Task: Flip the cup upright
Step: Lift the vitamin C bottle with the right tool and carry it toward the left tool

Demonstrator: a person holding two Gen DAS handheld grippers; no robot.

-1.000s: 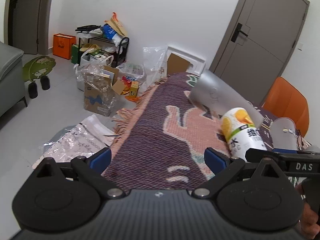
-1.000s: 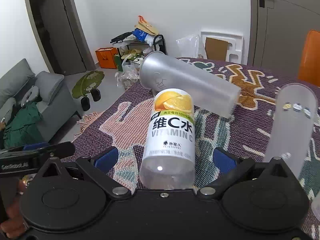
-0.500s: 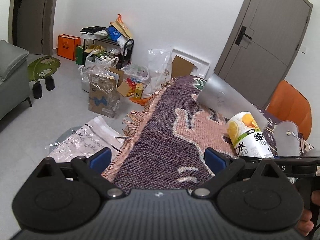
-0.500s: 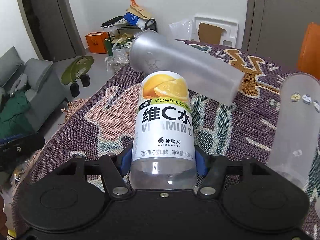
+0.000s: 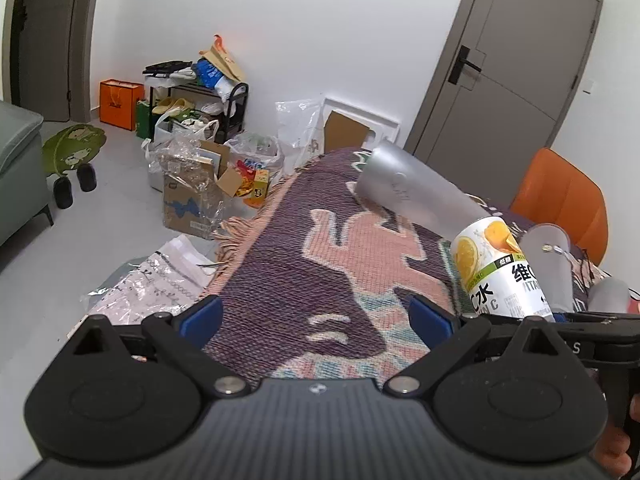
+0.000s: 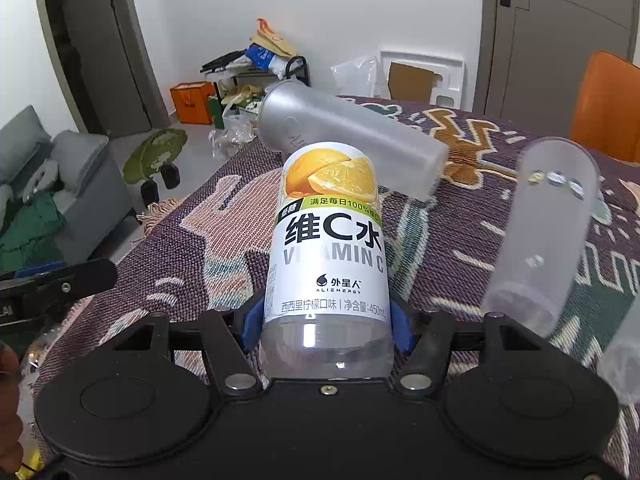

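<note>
Since a second ago the right gripper (image 6: 326, 320) has closed, pinching the bottle (image 6: 328, 240); left gripper (image 5: 316, 316) stays spread. Grasp made; next, tip it upright.

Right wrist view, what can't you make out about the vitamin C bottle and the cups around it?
- Vitamin C bottle: the end nearest the camera is hidden behind the right claw body.
- Frosted cup: motion-blurred, so its small stickers are unreadable.
- Another frosted item: cut off by the right edge.
- Left wrist view: the bottle base is hidden behind the claw housings.
</note>
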